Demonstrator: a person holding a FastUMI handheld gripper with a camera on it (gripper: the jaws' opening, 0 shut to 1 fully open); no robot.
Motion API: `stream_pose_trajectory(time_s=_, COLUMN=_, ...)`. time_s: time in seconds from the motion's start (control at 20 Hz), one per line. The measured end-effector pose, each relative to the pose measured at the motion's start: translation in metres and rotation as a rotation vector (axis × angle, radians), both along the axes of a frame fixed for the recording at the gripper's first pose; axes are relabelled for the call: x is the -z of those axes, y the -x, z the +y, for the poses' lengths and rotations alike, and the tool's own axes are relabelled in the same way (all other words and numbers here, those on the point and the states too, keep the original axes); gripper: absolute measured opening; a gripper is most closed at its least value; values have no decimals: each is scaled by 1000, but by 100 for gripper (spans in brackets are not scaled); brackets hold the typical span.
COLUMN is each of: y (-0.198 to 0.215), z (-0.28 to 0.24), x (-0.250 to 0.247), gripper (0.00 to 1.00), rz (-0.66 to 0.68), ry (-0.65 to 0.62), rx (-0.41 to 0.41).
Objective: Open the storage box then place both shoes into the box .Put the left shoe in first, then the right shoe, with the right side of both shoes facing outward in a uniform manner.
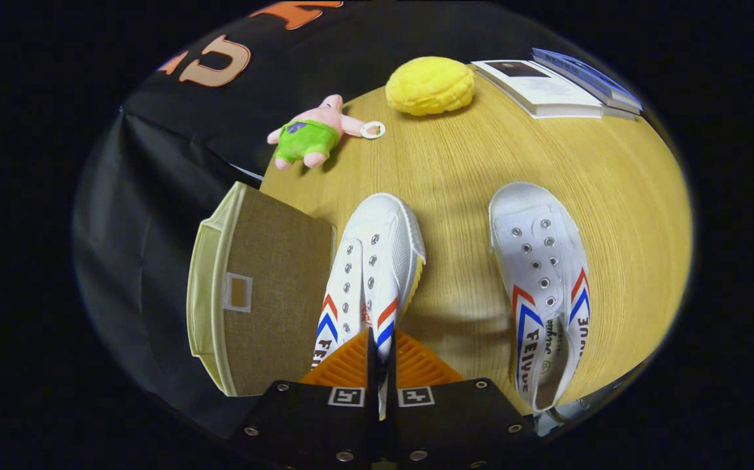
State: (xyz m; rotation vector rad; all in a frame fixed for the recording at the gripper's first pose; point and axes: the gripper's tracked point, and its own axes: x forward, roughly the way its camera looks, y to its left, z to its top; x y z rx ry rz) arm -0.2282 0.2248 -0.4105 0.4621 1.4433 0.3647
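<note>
Two white canvas shoes with red and blue chevrons lie on the round wooden table (474,163), toes pointing away from me. My gripper (380,343) is shut on the side wall of the shoe (377,261) nearer the box, both fingers pressing on its rim near the chevrons. That shoe is tilted, and a shadow falls under it. The other shoe (543,281) lies flat to the right, apart from the fingers. The storage box (269,287), brown fabric with a cream rim and a small label window, stands just left of the held shoe. I cannot tell whether it is open.
Beyond the shoes lie a pink and green plush toy (314,134) with a white ring, a yellow plush (430,85) and a stack of books (546,85) at the far side. The box sits at the table's left edge.
</note>
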Motion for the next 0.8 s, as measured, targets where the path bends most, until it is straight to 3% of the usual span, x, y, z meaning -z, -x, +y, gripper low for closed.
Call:
stream_pose_trajectory(time_s=0.45, y=-65, z=61, x=-116, gripper=4, rz=-222, ry=-150, rx=-32)
stream_pose_trajectory(time_s=0.6, y=-65, z=95, x=-121, gripper=4, rz=-249, ry=-178, rx=-110)
stream_pose_trajectory(time_s=0.8, y=-37, z=146, x=-104, gripper=4, rz=-205, ry=-212, rx=-278)
